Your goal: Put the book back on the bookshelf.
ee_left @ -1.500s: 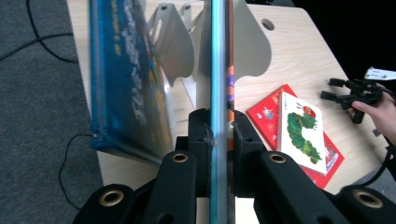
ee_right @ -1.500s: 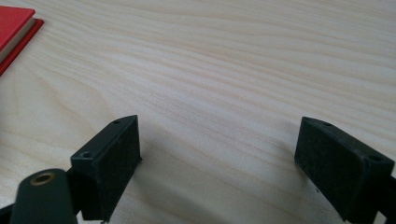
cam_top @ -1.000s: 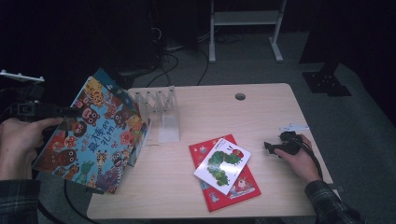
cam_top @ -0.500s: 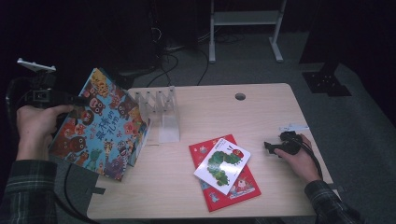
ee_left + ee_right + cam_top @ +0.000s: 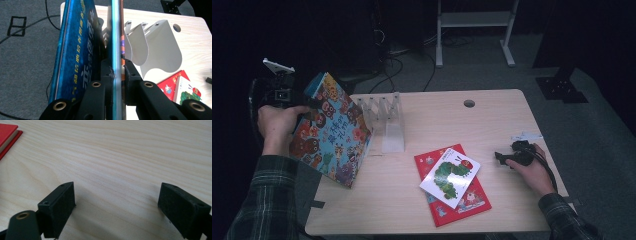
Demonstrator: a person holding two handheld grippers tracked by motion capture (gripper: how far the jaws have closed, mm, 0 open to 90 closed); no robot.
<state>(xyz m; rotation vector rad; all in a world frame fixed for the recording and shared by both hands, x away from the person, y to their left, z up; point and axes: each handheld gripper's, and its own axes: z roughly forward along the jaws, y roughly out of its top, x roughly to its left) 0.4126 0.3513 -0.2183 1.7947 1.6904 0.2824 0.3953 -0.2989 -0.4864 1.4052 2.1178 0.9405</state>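
A large colourful picture book (image 5: 334, 135) is held up, tilted, over the table's left edge. My left gripper (image 5: 304, 107) is shut on its upper edge; in the left gripper view the blue book (image 5: 82, 45) runs edge-on between the closed jaws of the left gripper (image 5: 116, 72). A white metal book rack (image 5: 384, 112) stands just right of the book, also seen as the white dividers (image 5: 155, 47). A red book (image 5: 457, 187) lies flat mid-table with a white caterpillar book (image 5: 449, 177) on top. My right gripper (image 5: 503, 157) rests on the table at the right, its jaws of the right gripper (image 5: 117, 205) wide open over bare wood.
The light wooden table (image 5: 492, 120) has a cable hole (image 5: 469, 103) near its far edge. A small white paper scrap (image 5: 527, 136) lies by the right hand. Cables (image 5: 397, 62) and a metal stand (image 5: 474, 22) sit on the dark floor behind.
The left hand has carried the big book up and toward the rack, so it now stands closer to the white dividers. The right hand and the two flat books have stayed put.
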